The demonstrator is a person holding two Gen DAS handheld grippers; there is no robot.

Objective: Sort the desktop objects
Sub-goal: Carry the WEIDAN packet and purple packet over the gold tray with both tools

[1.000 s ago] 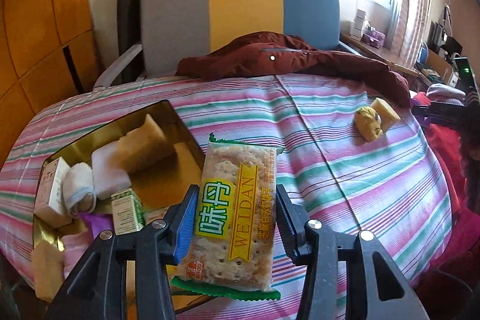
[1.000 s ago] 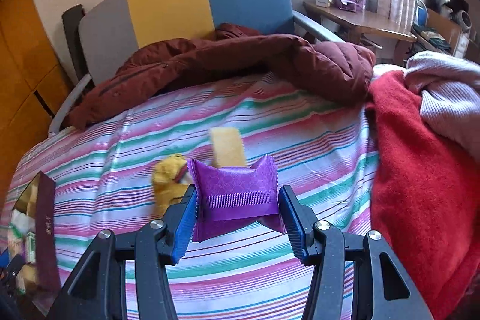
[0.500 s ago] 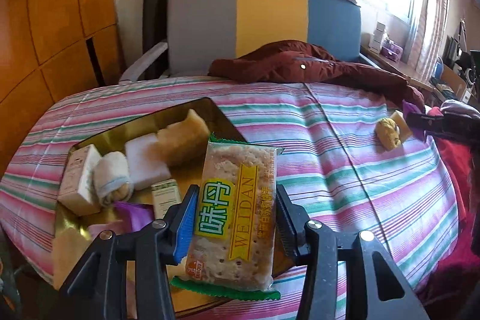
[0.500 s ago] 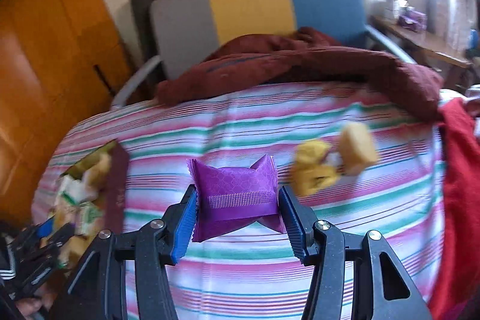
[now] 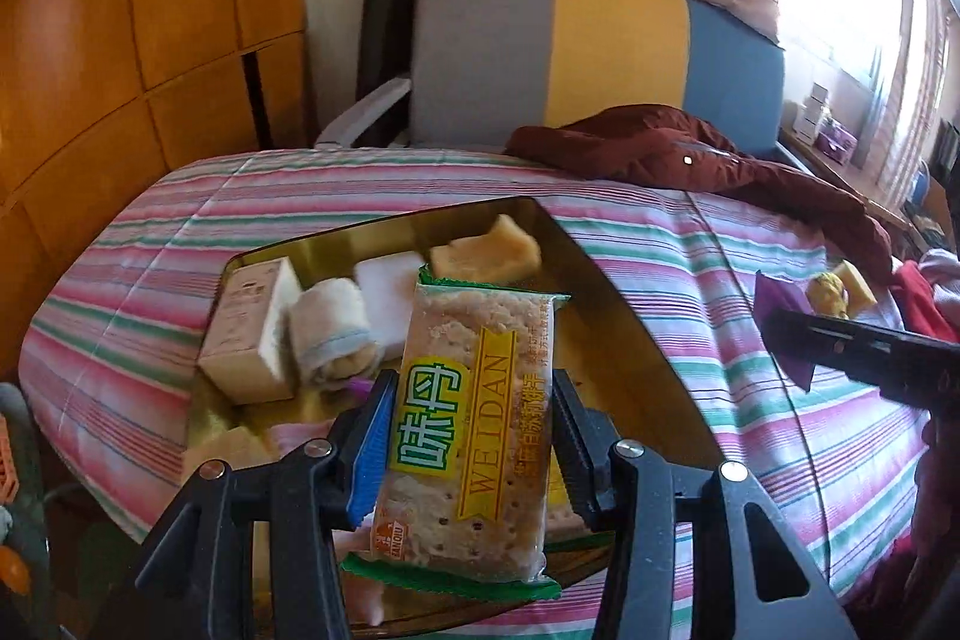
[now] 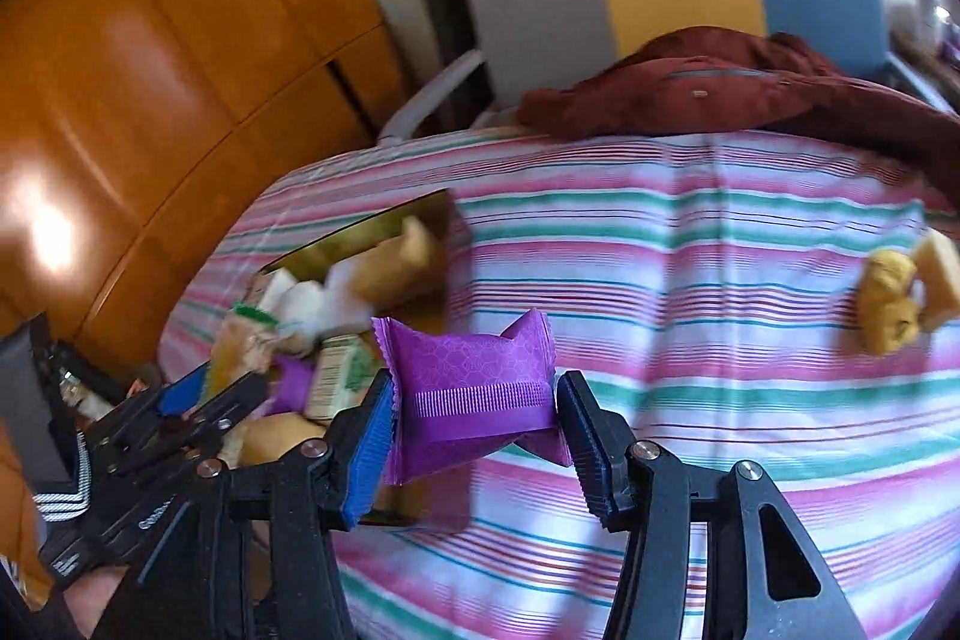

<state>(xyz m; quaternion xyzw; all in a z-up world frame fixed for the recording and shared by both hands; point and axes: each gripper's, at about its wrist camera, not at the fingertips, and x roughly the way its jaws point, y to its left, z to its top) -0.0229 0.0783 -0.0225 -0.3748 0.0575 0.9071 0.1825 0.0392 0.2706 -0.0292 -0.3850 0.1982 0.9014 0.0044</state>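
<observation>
The left gripper [image 5: 471, 445] pinches a clear-wrapped cracker packet with a yellow label and green crimped ends [image 5: 471, 424] upright between its pads, above the near part of a shallow gold metal tray [image 5: 606, 292]. Beyond the packet in the tray lie a cream carton [image 5: 249, 331], a rolled white cloth [image 5: 330, 331], a white block [image 5: 390, 289] and a tan sponge block [image 5: 486, 253]. The right gripper [image 6: 474, 445] clamps a glossy purple foil sachet with crimped seam [image 6: 474, 388], held over the striped pink, green and white bedcover [image 6: 690, 280] just right of the tray. Far right of it sit a yellow plush toy [image 6: 888, 307] and a yellow sponge [image 6: 942, 280]. A maroon jacket [image 6: 720, 94] lies behind.
</observation>
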